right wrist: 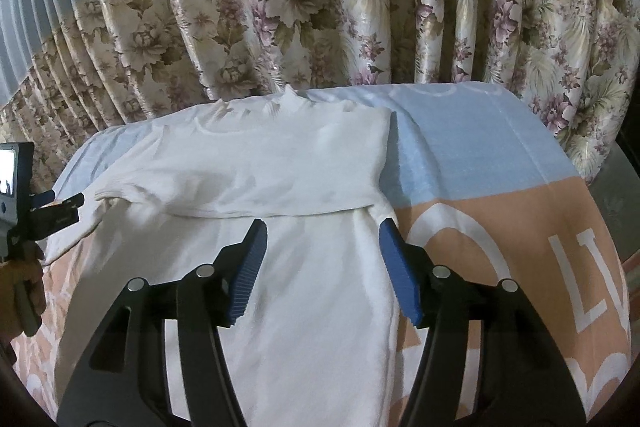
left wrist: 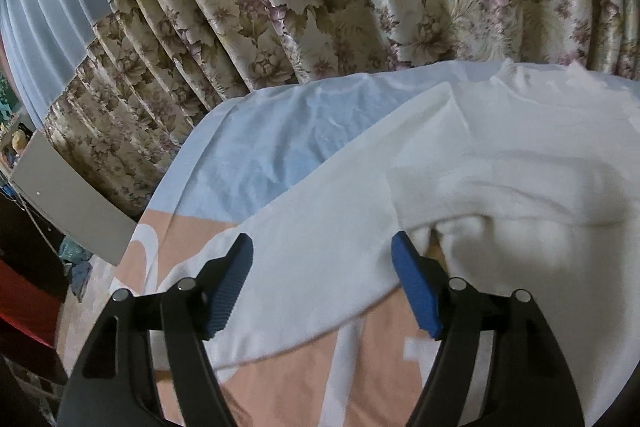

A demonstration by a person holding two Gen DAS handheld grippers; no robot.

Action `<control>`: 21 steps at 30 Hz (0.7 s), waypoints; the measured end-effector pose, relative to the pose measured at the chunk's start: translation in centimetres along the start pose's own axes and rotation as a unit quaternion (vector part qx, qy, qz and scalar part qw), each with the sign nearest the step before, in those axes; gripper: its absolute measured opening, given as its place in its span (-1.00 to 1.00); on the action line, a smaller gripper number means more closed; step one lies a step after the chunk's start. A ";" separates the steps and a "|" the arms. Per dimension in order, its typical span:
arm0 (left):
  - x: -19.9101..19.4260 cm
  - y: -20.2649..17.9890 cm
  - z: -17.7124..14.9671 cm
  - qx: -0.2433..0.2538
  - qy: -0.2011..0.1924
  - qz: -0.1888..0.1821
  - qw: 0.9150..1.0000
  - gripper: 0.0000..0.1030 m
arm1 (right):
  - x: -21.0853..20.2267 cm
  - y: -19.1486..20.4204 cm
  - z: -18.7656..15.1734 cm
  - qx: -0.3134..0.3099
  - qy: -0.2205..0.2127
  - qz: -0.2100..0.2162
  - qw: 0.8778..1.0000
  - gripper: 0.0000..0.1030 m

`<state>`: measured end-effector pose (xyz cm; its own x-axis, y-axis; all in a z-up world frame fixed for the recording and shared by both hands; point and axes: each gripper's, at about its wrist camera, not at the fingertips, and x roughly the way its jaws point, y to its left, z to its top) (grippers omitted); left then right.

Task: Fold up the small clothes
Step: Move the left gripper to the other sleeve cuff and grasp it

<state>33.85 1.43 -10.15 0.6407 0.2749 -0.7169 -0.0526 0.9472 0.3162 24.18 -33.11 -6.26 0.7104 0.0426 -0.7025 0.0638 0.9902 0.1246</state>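
Observation:
A white long-sleeved top (right wrist: 280, 163) lies flat on a bed sheet, collar toward the curtain, with its right sleeve folded across the chest. My right gripper (right wrist: 322, 231) is open and empty, jaws wide apart over the top's lower right body. My left gripper (left wrist: 322, 245) is open and empty over the left sleeve (left wrist: 304, 227), which stretches out diagonally toward the near left. The left gripper also shows in the right wrist view (right wrist: 60, 209) at the far left, beside the sleeve.
The sheet is light blue (right wrist: 472, 151) at the far end and peach with white letters (right wrist: 520, 235) nearer. A floral curtain (right wrist: 320, 7) hangs right behind the bed. A grey panel (left wrist: 68, 199) and dark furniture stand left of the bed.

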 end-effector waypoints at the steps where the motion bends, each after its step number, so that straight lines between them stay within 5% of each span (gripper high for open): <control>1: -0.5 0.1 -0.2 -0.001 -0.002 -0.002 1.000 0.41 | -0.4 0.2 -0.1 -0.001 -0.002 0.001 1.000 0.16; 12: -5.5 2.3 -4.8 -0.034 -0.011 -0.034 0.999 0.43 | -4.3 2.2 -2.4 -0.012 -0.020 -0.001 1.000 0.30; 21: -6.9 6.0 -8.6 -0.059 -0.006 -0.025 0.998 0.43 | -6.3 3.4 -3.6 -0.013 -0.037 -0.019 0.999 0.34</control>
<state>22.56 6.60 -8.67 0.6539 0.2257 -0.7221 -0.1094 0.9726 0.2050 17.42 -29.52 -3.97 0.7572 -0.0036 -0.6532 0.0735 0.9941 0.0798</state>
